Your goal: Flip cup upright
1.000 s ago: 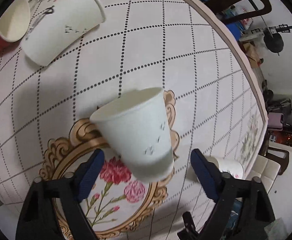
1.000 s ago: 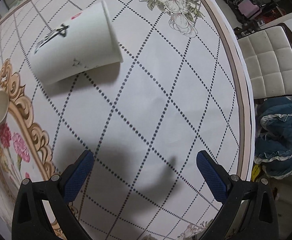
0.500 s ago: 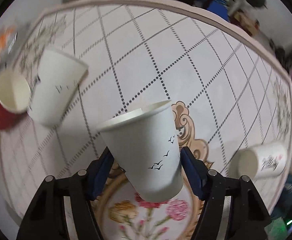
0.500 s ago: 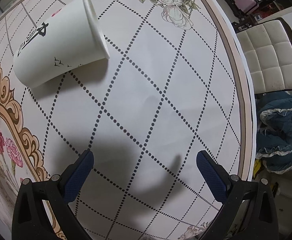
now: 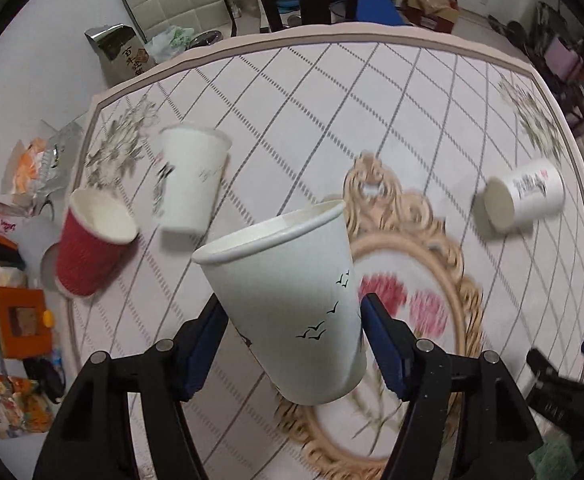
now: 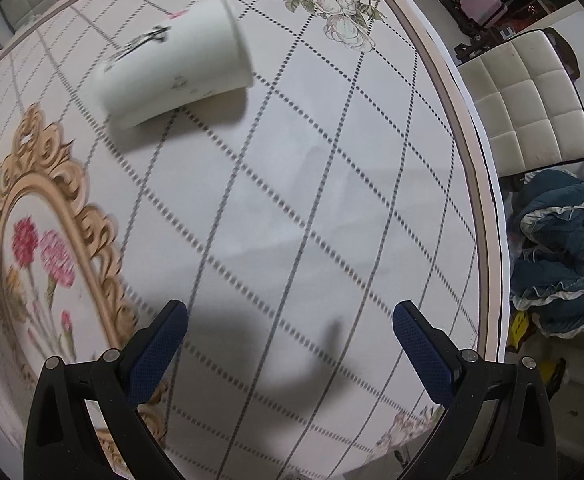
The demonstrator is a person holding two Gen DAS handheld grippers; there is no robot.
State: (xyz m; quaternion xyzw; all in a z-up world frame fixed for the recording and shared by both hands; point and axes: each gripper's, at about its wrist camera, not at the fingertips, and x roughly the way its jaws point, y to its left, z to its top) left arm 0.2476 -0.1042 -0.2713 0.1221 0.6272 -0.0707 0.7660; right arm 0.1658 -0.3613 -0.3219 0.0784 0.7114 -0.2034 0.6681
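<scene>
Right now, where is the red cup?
In the left wrist view the red cup stands at the table's left edge, beside a white cup, left of the left gripper.

left gripper (image 5: 293,350) now clamped on bird-print cup (image 5: 288,300), lifted

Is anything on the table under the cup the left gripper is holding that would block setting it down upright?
Nothing visible does. The left gripper holds the cup over a bare floral patch of table; the red cup and other cups sit off to the sides.
</scene>
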